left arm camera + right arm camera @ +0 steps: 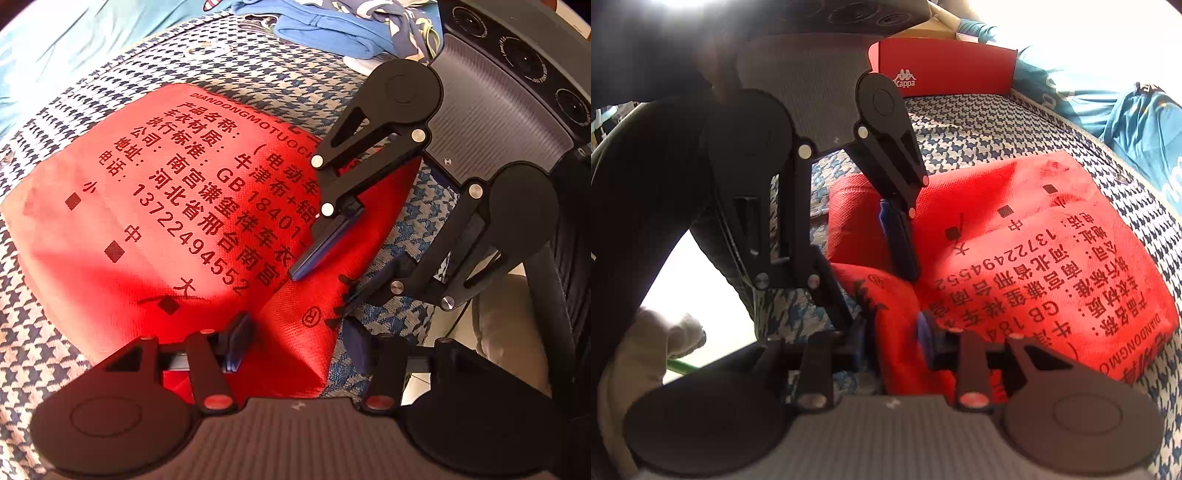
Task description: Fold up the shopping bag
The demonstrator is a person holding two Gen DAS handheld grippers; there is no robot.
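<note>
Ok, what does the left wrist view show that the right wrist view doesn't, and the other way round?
Only the left wrist view shows the crumpled blue garment at the far edge of the houndstooth cloth.

Only the right wrist view shows the red Kappa box behind the cloth and a white-gloved hand at lower left.

Both show the red shopping bag with black print lying flat, its near edge folded up, and both grippers, left and right, straddling that raised edge with jaws apart.

Hard sunlight streaks the red bag (pixel 155 206), shadows crossing it; right view's top corners blow out, edges bend.
</note>
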